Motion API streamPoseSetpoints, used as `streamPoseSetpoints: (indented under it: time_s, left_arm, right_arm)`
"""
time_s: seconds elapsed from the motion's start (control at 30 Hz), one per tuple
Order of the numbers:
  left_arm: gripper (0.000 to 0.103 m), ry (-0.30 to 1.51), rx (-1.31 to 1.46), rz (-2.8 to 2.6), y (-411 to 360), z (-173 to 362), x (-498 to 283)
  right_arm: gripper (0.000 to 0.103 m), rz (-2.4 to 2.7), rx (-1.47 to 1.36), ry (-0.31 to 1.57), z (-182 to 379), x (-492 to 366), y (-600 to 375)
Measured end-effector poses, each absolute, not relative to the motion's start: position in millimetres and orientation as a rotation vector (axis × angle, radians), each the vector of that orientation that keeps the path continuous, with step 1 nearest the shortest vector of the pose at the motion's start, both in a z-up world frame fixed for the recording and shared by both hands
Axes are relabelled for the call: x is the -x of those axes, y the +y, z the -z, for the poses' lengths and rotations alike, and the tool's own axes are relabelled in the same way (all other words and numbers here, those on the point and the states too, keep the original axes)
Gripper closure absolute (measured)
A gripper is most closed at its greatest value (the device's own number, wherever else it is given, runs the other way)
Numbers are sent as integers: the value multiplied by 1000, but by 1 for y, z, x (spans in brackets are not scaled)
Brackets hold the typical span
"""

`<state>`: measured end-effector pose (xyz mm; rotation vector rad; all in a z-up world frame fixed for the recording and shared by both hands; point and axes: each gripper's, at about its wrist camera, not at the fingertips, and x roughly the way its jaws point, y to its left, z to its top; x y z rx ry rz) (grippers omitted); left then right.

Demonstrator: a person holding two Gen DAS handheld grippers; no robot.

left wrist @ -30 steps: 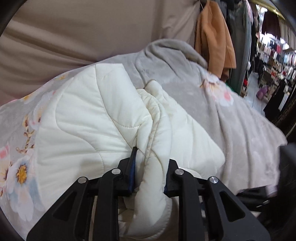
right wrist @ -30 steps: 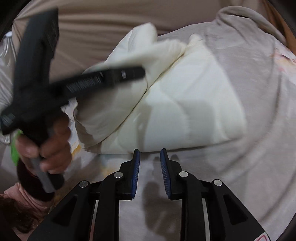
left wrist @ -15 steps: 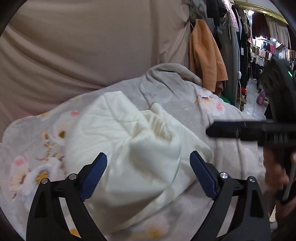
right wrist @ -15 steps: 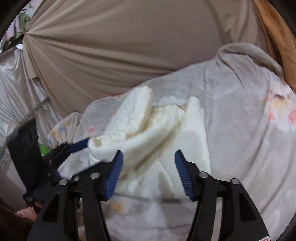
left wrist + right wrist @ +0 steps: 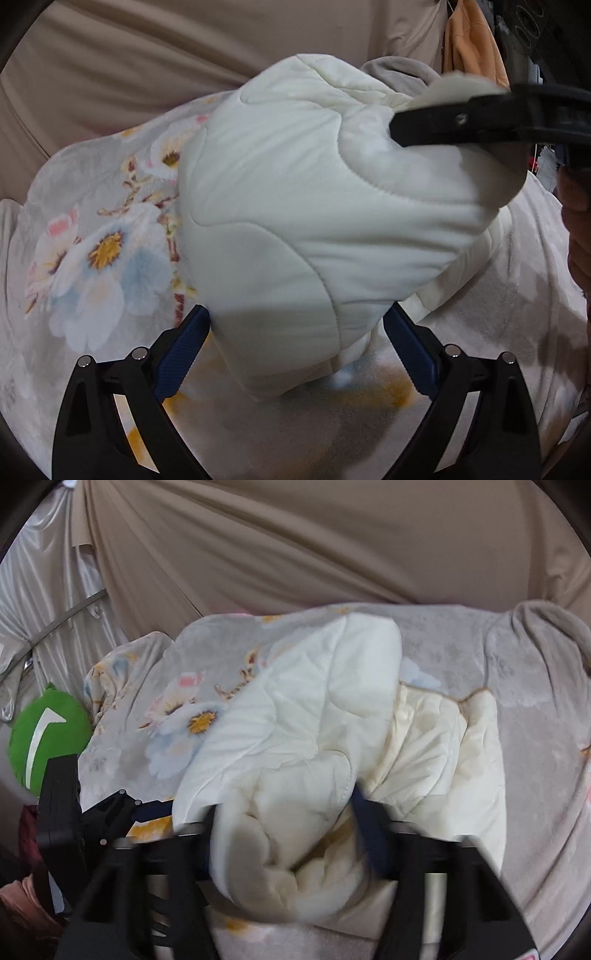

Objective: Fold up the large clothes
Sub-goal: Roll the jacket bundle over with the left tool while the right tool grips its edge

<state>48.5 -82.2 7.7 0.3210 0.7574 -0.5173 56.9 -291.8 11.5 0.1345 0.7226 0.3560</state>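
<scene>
A cream quilted jacket (image 5: 314, 206) lies bunched on a grey floral blanket (image 5: 99, 254). My left gripper (image 5: 295, 350) is open, its blue-padded fingers wide on either side of the jacket's near fold. In the right wrist view the jacket (image 5: 306, 738) is lifted into a roll. My right gripper (image 5: 284, 834) has its fingers spread around a thick wad of the jacket, blurred by motion. The right gripper also shows in the left wrist view (image 5: 480, 118), against the jacket's upper right edge.
A beige curtain (image 5: 295, 542) hangs behind the blanket (image 5: 535, 738). An orange garment (image 5: 469, 48) hangs at the upper right. A green cushion (image 5: 44, 734) sits at the far left, beside the left gripper (image 5: 110, 812).
The left gripper opened and let go of the jacket fold, then moved closer. The right gripper opened wide and moved in around the jacket, which is now lifted and rolled.
</scene>
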Motion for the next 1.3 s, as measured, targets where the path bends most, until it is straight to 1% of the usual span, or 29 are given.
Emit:
streamPoseSetpoints:
  time_s: [0.03, 0.07, 0.1, 0.2, 0.23, 0.3, 0.37, 0.43, 0.5, 0.57, 0.63, 0.67, 0.7, 0.83, 0.93, 1.0, 1.03, 1.13, 1.17, 1.23, 1.27, 1.3]
  left_arm:
    - [10, 755, -326, 512, -83, -7, -49]
    - [11, 750, -323, 512, -84, -8, -50]
    - [15, 743, -316, 519, -84, -11, -49]
    - [25, 704, -305, 552, -89, -26, -44]
    - [26, 699, -304, 563, -91, -28, -43]
    - [34, 731, -309, 565, -98, -23, -49]
    - [35, 800, -301, 556, -102, -7, -62]
    - [35, 866, -260, 575, -102, 8, -73]
    - [35, 873, -257, 578, -103, 12, -74]
    - [35, 854, -282, 571, -106, 11, -70]
    - [36, 839, -307, 562, -106, 8, -65]
    - [39, 839, -308, 570, -104, 4, -63]
    - [39, 838, -302, 586, -101, -1, -59]
    - [39, 793, -256, 632, -79, -39, -39]
    - [38, 757, -239, 632, -73, -58, -33]
    - [38, 700, -204, 637, -71, -75, -34]
    - [37, 671, -186, 643, -71, -84, -33]
    - [25, 570, -151, 665, -80, -111, -36]
    - [25, 544, -169, 665, -90, -115, -41]
    - [25, 556, -211, 648, -114, -108, -59]
    - [27, 578, -222, 645, -123, -102, -66]
    - [34, 611, -237, 647, -135, -92, -75]
  right_arm:
    - [83, -379, -185, 725, -9, -58, -299]
    - [85, -402, -231, 706, -10, -55, -307]
    - [87, -419, -255, 669, -15, -48, -314]
    - [88, -425, -261, 523, -33, -17, -334]
    - [88, -415, -271, 491, -34, -8, -343]
    - [88, -370, -299, 476, -26, 0, -364]
    - [88, -310, -363, 532, -1, -4, -387]
    - [89, -268, -419, 622, 35, -14, -407]
    - [88, -276, -471, 691, 69, -21, -418]
    - [87, -272, -483, 714, 83, -23, -418]
    - [88, -262, -464, 717, 84, -23, -414]
    - [88, -260, -458, 717, 83, -23, -414]
    - [87, -261, -457, 712, 84, -23, -413]
    - [84, -292, -499, 690, 83, -19, -420]
    - [81, -313, -557, 671, 81, -17, -426]
    - [80, -327, -572, 671, 78, -17, -427]
    - [79, -336, -573, 666, 76, -16, -426]
    - [77, -317, -533, 658, 73, -14, -421]
    - [76, -314, -536, 658, 72, -13, -421]
    - [74, -311, -554, 657, 68, -11, -421]
    - [73, -308, -562, 653, 65, -10, -423]
    - [71, -305, -568, 649, 61, -9, -422]
